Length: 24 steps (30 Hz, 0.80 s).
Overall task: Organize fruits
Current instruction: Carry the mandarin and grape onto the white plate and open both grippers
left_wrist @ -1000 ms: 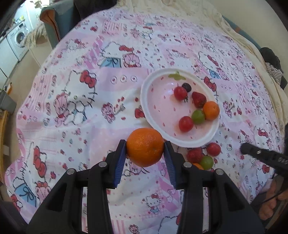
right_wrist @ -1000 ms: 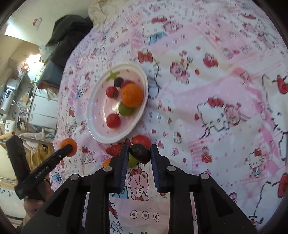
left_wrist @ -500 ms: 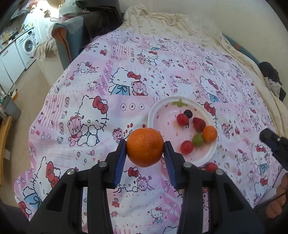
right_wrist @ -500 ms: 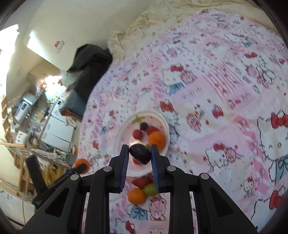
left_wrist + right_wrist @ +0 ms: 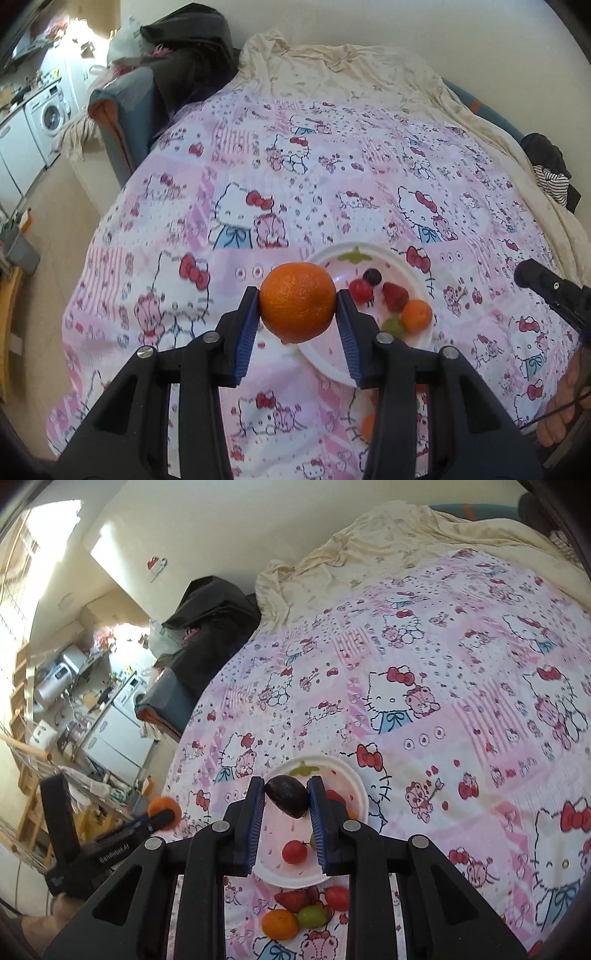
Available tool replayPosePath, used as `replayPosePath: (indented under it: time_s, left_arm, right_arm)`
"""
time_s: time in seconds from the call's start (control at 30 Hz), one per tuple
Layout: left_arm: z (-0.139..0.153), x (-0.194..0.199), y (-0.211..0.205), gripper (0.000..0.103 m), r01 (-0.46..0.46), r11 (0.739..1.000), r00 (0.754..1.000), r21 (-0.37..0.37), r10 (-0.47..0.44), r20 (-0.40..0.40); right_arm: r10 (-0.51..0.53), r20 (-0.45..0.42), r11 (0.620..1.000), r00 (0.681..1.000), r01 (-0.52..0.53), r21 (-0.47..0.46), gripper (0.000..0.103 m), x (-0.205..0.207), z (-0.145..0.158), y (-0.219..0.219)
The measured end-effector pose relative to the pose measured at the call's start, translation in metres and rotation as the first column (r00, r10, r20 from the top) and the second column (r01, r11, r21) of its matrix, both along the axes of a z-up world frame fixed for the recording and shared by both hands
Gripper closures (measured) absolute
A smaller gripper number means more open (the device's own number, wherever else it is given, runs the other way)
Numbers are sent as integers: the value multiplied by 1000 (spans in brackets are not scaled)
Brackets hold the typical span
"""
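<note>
My left gripper (image 5: 297, 308) is shut on a large orange (image 5: 297, 306), held in the air above the near left rim of the white plate (image 5: 413, 271). On that plate lie a dark grape (image 5: 372, 275), a red tomato (image 5: 361, 290), a strawberry (image 5: 395, 296), a small orange (image 5: 416, 314) and a green grape (image 5: 393, 325). My right gripper (image 5: 287, 798) is shut on a dark plum (image 5: 288, 797), raised over the same plate (image 5: 360, 794). Below the plate several loose fruits (image 5: 306, 910) lie on the bedspread. The left gripper with the orange (image 5: 164, 812) shows at the left of the right wrist view.
The pink cartoon-cat bedspread (image 5: 332, 184) covers a bed, with a cream blanket (image 5: 351, 66) bunched at the far end against the wall. Dark clothes on a chair (image 5: 177, 81) stand beyond the far left corner. A washing machine (image 5: 51, 114) and floor lie off the bed's left edge.
Both grippers have risen with their fruit still held, and both views have tilted up, so the plate now looks smaller and lower and the far wall shows.
</note>
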State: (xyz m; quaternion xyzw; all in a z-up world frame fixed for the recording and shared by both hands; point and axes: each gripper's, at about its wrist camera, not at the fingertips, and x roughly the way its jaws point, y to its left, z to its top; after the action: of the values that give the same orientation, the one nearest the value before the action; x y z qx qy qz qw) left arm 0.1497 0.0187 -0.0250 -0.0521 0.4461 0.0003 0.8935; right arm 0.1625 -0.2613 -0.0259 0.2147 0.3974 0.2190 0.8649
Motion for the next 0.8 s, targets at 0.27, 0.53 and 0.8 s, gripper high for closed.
replayPosePath:
  time_s: [0.27, 0.53, 0.8]
  left_arm:
    - [-23, 32, -15, 66, 75, 996, 995, 57, -71, -63]
    - [-57, 56, -25, 65, 104, 993, 987, 59, -96, -126]
    - [-90, 64, -33, 65, 120, 992, 975, 32, -112, -190]
  right_arm:
    - [42, -107, 997, 993, -49, -63, 78, 34, -30, 18]
    - [79, -188, 987, 979, -103, -123, 78, 64, -64, 36]
    - [118, -248, 982, 962, -149, -113, 77, 77, -88, 51]
